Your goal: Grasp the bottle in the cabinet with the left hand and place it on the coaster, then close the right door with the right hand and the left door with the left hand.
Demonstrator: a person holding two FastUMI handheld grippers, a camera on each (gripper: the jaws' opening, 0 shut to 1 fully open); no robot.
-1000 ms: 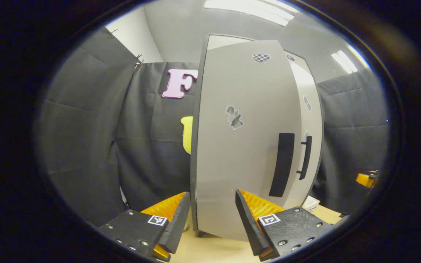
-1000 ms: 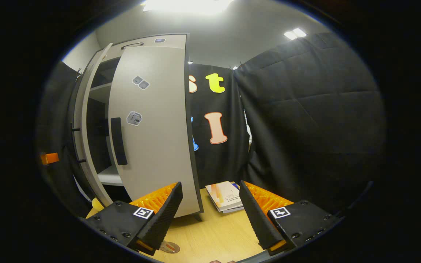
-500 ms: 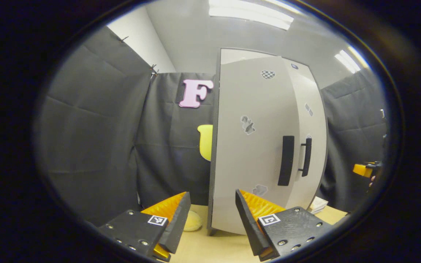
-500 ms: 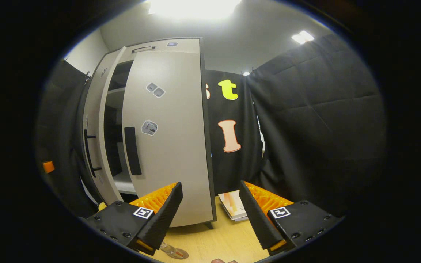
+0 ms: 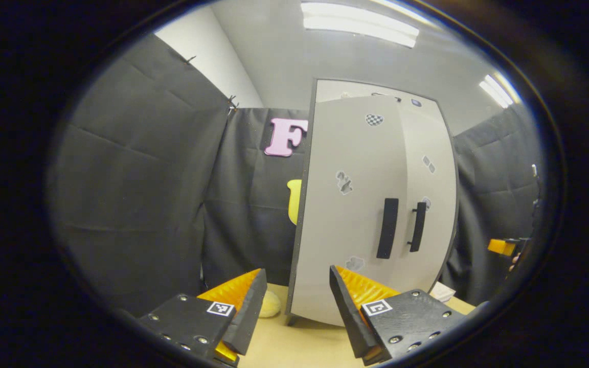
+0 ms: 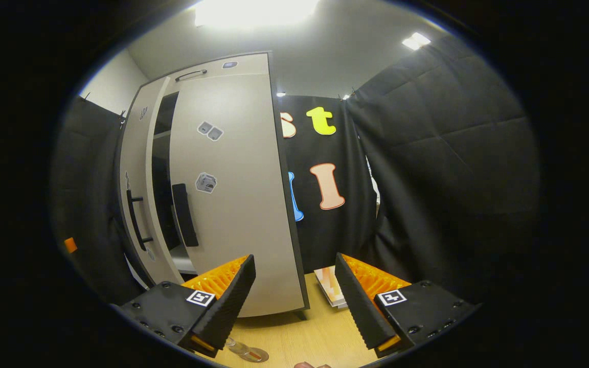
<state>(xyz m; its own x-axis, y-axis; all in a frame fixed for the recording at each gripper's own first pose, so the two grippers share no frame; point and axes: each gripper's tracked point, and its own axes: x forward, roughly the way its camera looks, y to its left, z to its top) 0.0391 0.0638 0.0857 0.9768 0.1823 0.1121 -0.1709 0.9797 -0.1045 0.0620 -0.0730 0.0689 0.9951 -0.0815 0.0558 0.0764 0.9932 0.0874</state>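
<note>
Though nearly shut, cabinet doors [image 6: 223, 204] ajar.

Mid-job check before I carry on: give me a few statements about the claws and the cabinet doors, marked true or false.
1. The left claw and the right claw are both open and hold nothing. True.
2. The cabinet doors stand wide open. False: the right door and the left door are nearly shut, with a narrow dark gap between them in the right gripper view.
3. Books lie on the table beside the cabinet. True.
4. The right claw grips a door handle. False: its fingers are spread and away from the right door's handle.
</note>
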